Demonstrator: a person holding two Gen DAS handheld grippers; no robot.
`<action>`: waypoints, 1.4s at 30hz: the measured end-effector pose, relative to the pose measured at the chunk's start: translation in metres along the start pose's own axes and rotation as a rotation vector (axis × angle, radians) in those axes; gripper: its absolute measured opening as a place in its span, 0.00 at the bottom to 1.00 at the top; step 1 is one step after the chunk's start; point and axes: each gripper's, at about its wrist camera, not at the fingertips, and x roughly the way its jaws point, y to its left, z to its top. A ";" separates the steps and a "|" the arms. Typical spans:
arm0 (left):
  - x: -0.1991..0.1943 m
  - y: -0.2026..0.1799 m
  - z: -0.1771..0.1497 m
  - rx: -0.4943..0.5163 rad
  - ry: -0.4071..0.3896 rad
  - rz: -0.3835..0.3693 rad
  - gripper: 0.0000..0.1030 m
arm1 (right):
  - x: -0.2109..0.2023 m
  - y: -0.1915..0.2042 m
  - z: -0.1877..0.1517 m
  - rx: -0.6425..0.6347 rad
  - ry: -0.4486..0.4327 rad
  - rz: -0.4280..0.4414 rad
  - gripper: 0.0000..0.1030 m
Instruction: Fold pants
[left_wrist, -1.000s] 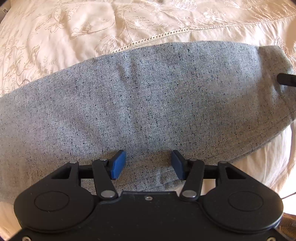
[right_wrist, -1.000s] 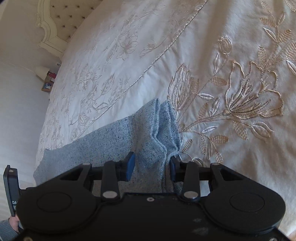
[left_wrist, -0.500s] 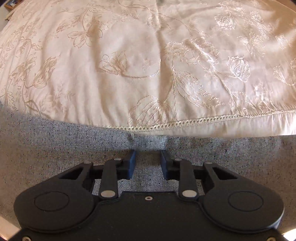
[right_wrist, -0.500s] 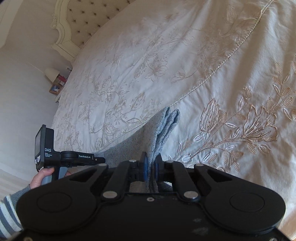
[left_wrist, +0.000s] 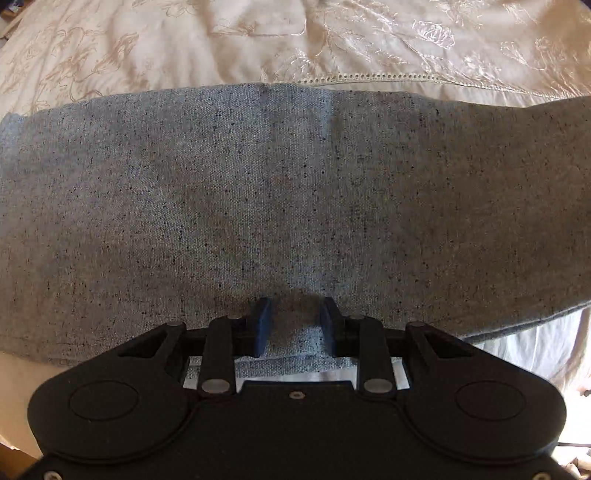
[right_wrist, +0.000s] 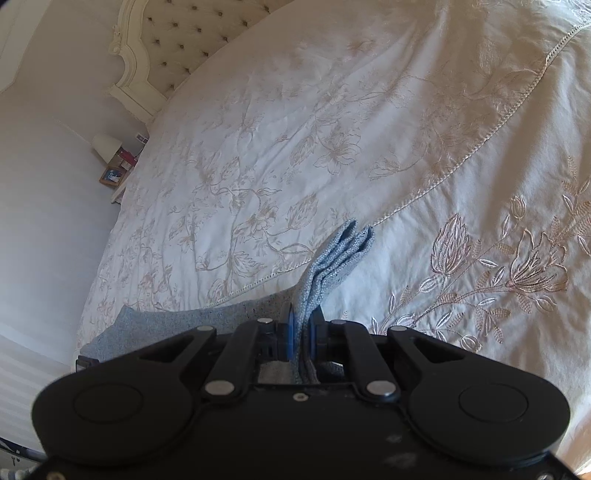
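The gray pants (left_wrist: 295, 192) lie flat across the bed (left_wrist: 369, 48), w/ the cream cover showing past the far edge. The left gripper (left_wrist: 295, 325) points down at the near edge of the pants. Its jaws have just been closing & now stand partly apart, w/ a little bump of cloth between the blue pads (left_wrist: 262, 325); can't tell if they press on it. The right gripper (right_wrist: 300, 338) has jaws squeezed tight on a bunched end of the pants (right_wrist: 332, 266), held up off the bed. A lamp (right_wrist: 106, 146) stands by the headboard (right_wrist: 177, 44).
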 end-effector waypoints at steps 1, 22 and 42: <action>-0.004 0.002 0.001 -0.001 -0.008 -0.015 0.36 | -0.001 0.009 0.000 -0.009 -0.004 -0.002 0.09; -0.061 0.272 -0.017 -0.153 -0.085 -0.003 0.36 | 0.195 0.319 -0.133 -0.239 0.136 0.123 0.10; -0.045 0.234 0.017 0.064 -0.114 -0.054 0.38 | 0.201 0.244 -0.114 -0.222 0.098 -0.235 0.29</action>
